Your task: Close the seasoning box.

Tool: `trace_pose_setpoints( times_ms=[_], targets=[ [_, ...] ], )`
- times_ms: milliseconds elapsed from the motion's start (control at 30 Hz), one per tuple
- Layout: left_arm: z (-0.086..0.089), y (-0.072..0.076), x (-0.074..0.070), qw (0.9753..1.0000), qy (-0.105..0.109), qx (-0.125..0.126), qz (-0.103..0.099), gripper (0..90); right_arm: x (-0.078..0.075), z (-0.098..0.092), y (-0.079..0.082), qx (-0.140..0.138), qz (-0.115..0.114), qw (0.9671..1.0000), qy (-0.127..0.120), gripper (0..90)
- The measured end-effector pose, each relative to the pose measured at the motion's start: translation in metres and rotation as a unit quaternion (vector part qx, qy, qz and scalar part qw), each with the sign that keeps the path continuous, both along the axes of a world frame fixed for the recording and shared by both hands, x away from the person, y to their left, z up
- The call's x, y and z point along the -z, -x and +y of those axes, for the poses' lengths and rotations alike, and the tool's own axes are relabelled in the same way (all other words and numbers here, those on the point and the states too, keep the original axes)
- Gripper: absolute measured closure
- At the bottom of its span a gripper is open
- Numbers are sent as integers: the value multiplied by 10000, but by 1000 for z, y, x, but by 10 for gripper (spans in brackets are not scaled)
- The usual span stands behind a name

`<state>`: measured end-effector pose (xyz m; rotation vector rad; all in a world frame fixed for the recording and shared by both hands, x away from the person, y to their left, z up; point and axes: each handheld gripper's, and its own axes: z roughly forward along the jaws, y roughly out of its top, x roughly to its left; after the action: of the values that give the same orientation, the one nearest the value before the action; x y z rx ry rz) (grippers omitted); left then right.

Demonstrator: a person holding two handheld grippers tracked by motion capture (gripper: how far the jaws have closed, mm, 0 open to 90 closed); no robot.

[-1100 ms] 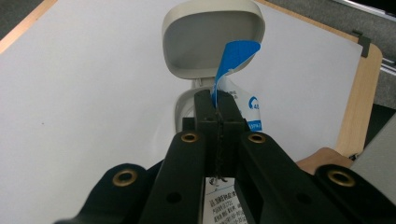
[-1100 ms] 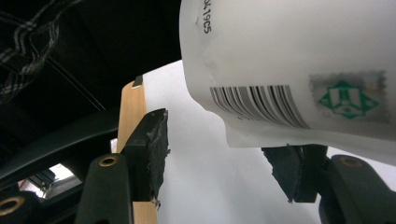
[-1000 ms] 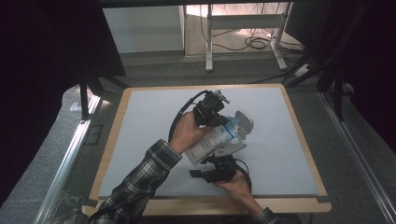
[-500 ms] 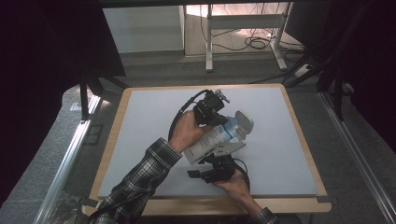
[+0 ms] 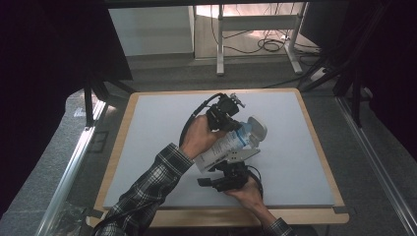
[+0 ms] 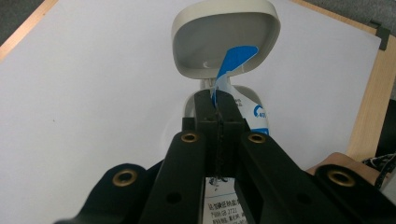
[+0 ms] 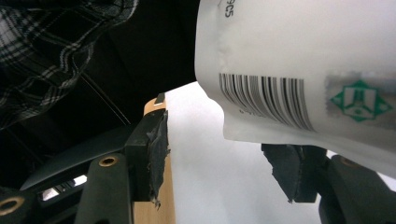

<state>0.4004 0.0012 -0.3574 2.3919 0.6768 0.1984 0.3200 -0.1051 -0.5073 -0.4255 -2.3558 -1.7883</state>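
A white wipes pack [image 5: 221,150] with blue print is held tilted above the white tabletop [image 5: 147,147]. Its cream flip lid [image 5: 256,129] stands open at the far end. My left gripper [image 5: 230,119] is shut on the blue seal tab [image 6: 236,58], which rises from the pack's mouth under the lid [image 6: 224,37]. My right gripper [image 5: 216,180] sits below the pack's near end. In the right gripper view its jaws stand open [image 7: 223,163], and the barcoded end of the pack [image 7: 303,60] hangs just above the gap, touching neither pad.
The white board has a wooden rim [image 5: 221,215] along the front. A plaid sleeve [image 5: 147,196] crosses the near left part. Metal frame rails [image 5: 74,162] flank the table. A desk frame with cables [image 5: 255,39] stands beyond the far edge.
My right gripper has edged a little to the left under the pack's near end. The left gripper and the pack have hardly moved.
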Motion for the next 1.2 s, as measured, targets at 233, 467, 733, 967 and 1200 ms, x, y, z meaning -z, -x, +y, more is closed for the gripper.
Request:
trace_pose_setpoints(
  times_ms=[233, 467, 733, 967, 1200],
  targets=[
    [-1, -2, 0, 10000, -58, 9, 0, 900, -1, 0, 0, -39, -19, 10000, -57, 415],
    [-2, -3, -1, 10000, -95, -2, -4, 900, -2, 0, 0, -73, -13, 9999, -109, 415],
    [-4, -2, 0, 10000, -69, 5, 7, 900, -2, 0, 0, -72, -19, 9999, -123, 415],
    [-3, -2, 0, 10000, -72, 12, 8, 900, -1, 0, -1, -59, -18, 9999, -121, 415],
    [0, 0, 0, 10000, 43, 22, 16, 900, 3, 1, -1, 46, -1, 10000, 17, 415]
  ],
)
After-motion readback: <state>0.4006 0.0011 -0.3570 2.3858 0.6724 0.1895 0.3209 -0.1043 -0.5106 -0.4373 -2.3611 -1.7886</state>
